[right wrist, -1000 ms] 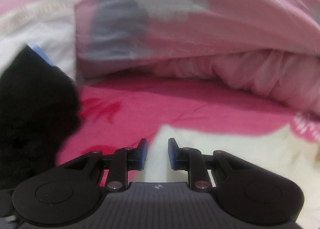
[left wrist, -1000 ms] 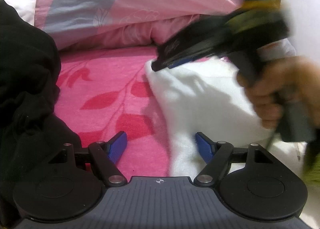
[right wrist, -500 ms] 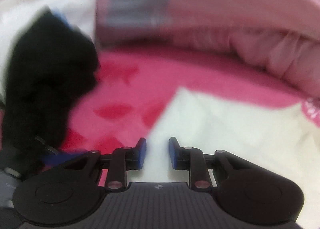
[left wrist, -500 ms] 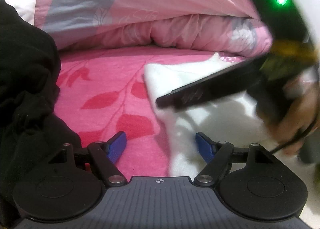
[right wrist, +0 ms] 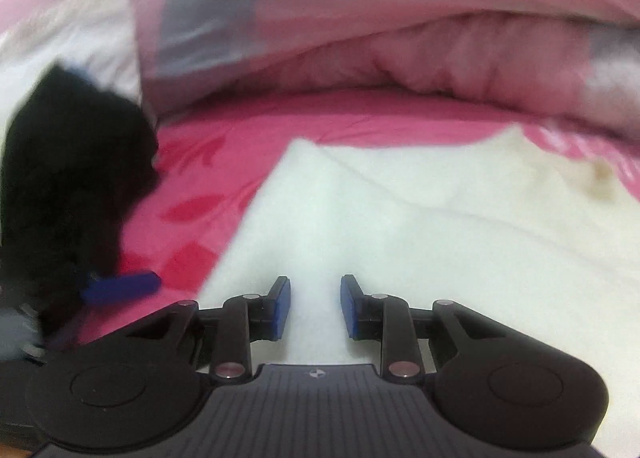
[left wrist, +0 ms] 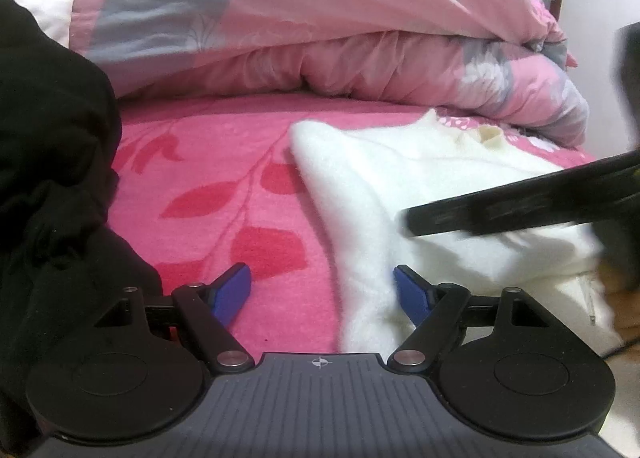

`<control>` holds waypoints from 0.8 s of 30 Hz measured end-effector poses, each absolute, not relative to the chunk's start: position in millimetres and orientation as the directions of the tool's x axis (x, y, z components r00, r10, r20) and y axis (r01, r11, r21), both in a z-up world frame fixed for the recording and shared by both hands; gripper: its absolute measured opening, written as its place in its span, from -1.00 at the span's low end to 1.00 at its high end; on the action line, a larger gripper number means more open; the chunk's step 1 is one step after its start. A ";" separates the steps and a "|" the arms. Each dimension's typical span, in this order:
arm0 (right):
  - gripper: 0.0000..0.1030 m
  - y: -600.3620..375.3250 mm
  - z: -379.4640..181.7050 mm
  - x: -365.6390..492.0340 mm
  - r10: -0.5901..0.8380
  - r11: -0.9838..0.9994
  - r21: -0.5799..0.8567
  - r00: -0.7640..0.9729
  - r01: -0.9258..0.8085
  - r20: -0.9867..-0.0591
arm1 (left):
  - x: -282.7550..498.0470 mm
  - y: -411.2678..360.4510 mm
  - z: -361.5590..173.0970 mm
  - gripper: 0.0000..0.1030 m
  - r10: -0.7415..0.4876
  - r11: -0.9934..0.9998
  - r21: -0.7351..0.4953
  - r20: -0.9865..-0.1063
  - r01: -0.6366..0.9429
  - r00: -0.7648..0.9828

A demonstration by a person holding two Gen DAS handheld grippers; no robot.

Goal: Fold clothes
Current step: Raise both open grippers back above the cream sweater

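The left gripper (left wrist: 322,292) is released: its 2 blue pads (left wrist: 231,290) stand wide apart and nothing is between them. It hovers low over the pink bed sheet (left wrist: 208,178), which has red leaf prints. The near edge of a white fleece garment (left wrist: 400,186) lies just ahead of the right pad, and the garment spreads flat on the sheet ahead and to the right of this gripper. A black pile of clothes (left wrist: 52,162) is heaped on its left, close beside it. Behind everything, far ahead, a folded pink quilt (left wrist: 300,26) with grey and white flowers lies across the bed.

From the right side of the left wrist view, a dark blurred bar, the right gripper (left wrist: 520,206), reaches over the white garment.

In the right wrist view, the right gripper (right wrist: 315,306) is partly open, with a narrow gap between its blue pads (right wrist: 280,308), and it grasps nothing. The white garment (right wrist: 420,218) fills the space directly under and ahead of it. One blue pad of the left gripper (right wrist: 120,287) shows at the far left, near the black clothes (right wrist: 72,178). This view is blurred.

No brand, label or writing can be read; only a small cross mark sits on each gripper body.
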State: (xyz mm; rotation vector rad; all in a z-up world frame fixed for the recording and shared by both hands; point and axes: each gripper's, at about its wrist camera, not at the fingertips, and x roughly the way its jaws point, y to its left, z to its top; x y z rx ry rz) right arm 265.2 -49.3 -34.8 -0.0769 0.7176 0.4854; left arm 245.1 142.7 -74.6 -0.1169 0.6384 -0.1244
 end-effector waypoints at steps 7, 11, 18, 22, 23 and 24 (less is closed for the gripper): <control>-0.43 -142.2 -7.2 165.7 0.272 0.962 0.166 0.744 -0.216 -0.610 | 243.2 144.1 -63.1 0.56 -0.148 0.986 -0.152 -0.581 0.072 0.800; -0.43 -202.7 -10.5 64.8 0.096 0.987 0.161 0.798 0.002 -0.595 | 221.3 146.8 -42.1 0.58 -0.154 0.984 -0.161 -0.536 0.078 0.830; -0.42 -251.4 -22.2 -26.7 0.018 0.963 0.230 0.811 0.144 -0.585 | 147.7 160.8 13.8 0.59 -0.189 0.977 -0.183 -0.489 0.112 0.851; -0.42 -256.4 -27.8 -30.8 0.050 0.952 0.276 0.825 0.130 -0.564 | 96.2 183.3 73.3 0.59 -0.108 0.993 -0.077 -0.412 0.084 0.905; -0.42 -255.8 -28.5 -30.4 0.063 0.949 0.291 0.830 0.123 -0.554 | 83.9 190.9 90.7 0.60 -0.070 0.997 -0.041 -0.383 0.058 0.921; -0.42 -255.7 -29.5 -31.4 0.075 0.946 0.305 0.835 0.114 -0.544 | 71.5 198.4 108.2 0.63 -0.031 0.999 -0.005 -0.353 0.032 0.935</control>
